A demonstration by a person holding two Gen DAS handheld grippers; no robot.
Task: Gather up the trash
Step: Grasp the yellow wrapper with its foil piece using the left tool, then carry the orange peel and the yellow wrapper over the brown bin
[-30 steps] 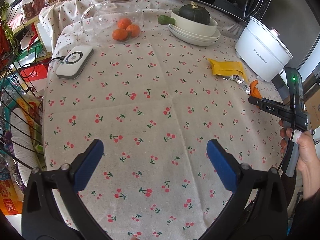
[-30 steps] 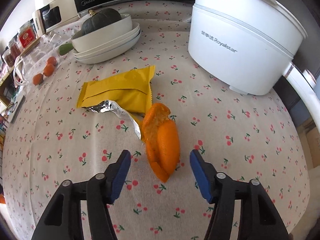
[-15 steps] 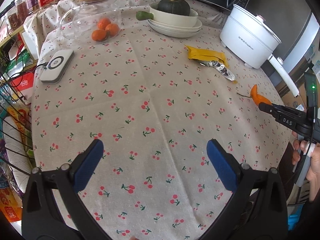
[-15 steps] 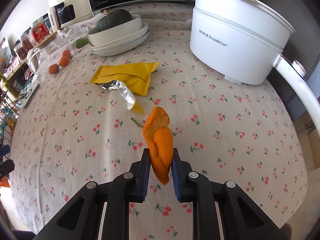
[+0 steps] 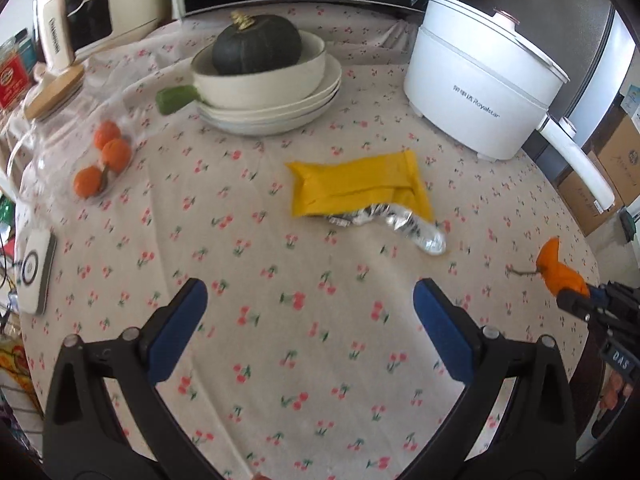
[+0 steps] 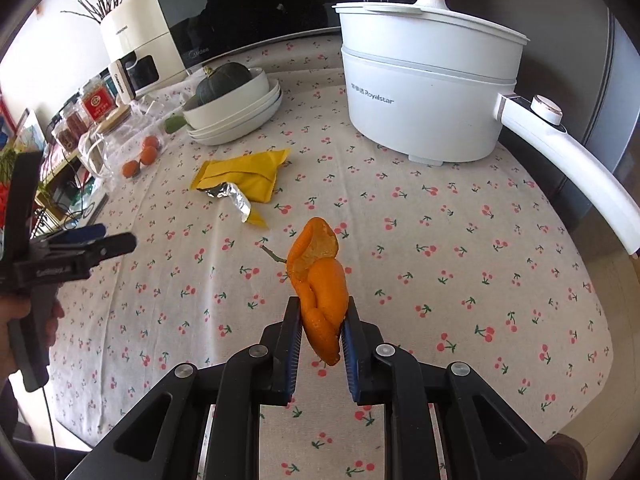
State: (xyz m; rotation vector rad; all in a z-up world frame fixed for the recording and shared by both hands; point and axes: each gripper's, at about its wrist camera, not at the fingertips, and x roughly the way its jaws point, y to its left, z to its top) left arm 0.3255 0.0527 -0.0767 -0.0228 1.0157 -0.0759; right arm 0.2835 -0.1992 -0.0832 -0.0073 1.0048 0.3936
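My right gripper (image 6: 320, 312) is shut on an orange peel (image 6: 320, 276), which it holds lifted above the cherry-print tablecloth (image 6: 440, 240). The same peel (image 5: 558, 270) shows at the right edge of the left wrist view, clamped in that gripper (image 5: 576, 298). A yellow wrapper (image 5: 358, 186) with a crumpled foil end (image 5: 396, 222) lies flat in the middle of the table, a little ahead of my left gripper (image 5: 310, 300). The left gripper is open and holds nothing. In the right wrist view the wrapper (image 6: 244, 174) lies left of and beyond the peel, and the left gripper (image 6: 92, 244) shows at the far left.
A white electric pot (image 5: 480, 92) with a long handle stands at the back right. Stacked white dishes (image 5: 272, 100) hold a dark green squash (image 5: 256, 46). A glass jar (image 5: 64, 152) with small oranges lies at the left, a white device (image 5: 34, 270) near the left edge.
My right gripper shut on the orange peel and lifted it off the cloth. My left gripper swept across the table toward the yellow wrapper, still open.
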